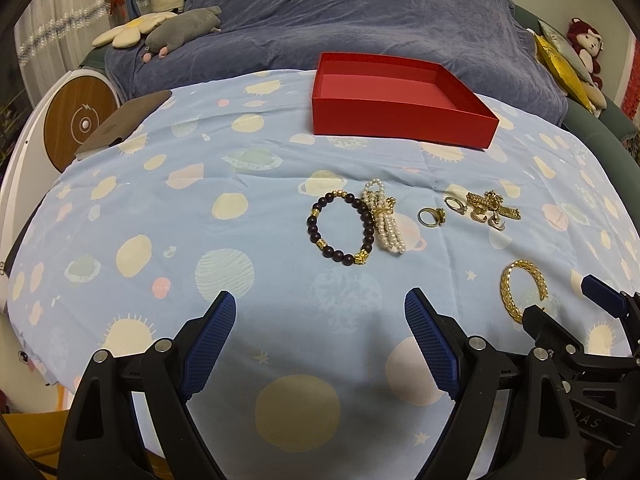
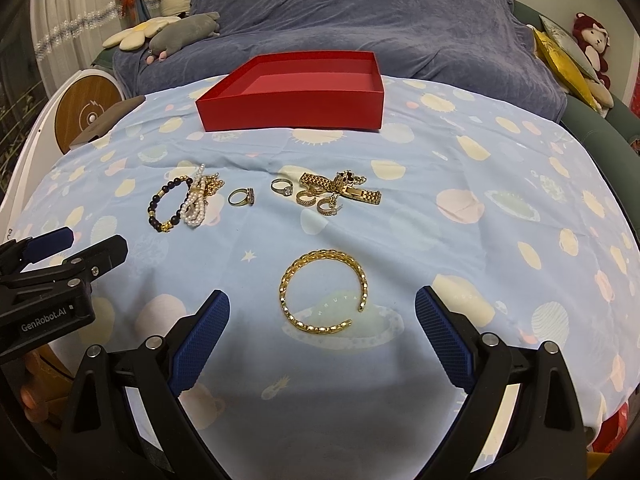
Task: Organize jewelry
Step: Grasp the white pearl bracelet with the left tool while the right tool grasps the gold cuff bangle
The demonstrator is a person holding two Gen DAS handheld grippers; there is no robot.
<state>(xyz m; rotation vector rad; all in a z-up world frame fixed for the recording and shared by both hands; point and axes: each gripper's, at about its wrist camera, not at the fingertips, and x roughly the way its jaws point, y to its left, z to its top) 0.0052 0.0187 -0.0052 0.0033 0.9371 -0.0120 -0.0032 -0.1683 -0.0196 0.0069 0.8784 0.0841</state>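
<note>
An empty red box (image 1: 400,120) (image 2: 292,114) stands at the far side of the planet-print cloth. A dark bead bracelet (image 1: 312,222) (image 2: 154,202) touches a pearl bracelet (image 1: 386,228) (image 2: 192,208). To their right lie two rings (image 1: 440,214) (image 2: 250,196), then a heap of gold chain and hoop earrings (image 1: 492,202) (image 2: 348,188). A gold cuff bangle (image 1: 503,290) (image 2: 320,257) lies nearest, just ahead of my right gripper (image 2: 323,298) (image 1: 560,298), which is open and holds nothing. My left gripper (image 1: 320,300) (image 2: 94,240) is open too, short of the bead bracelet.
A brown pad (image 1: 120,124) sits on the table's far left corner, beside a round wooden-faced device (image 1: 76,120). Behind the table is a blue-covered sofa (image 1: 360,20) with plush toys (image 1: 184,30) and cushions (image 2: 560,56). The cloth (image 1: 160,220) is bare on the left.
</note>
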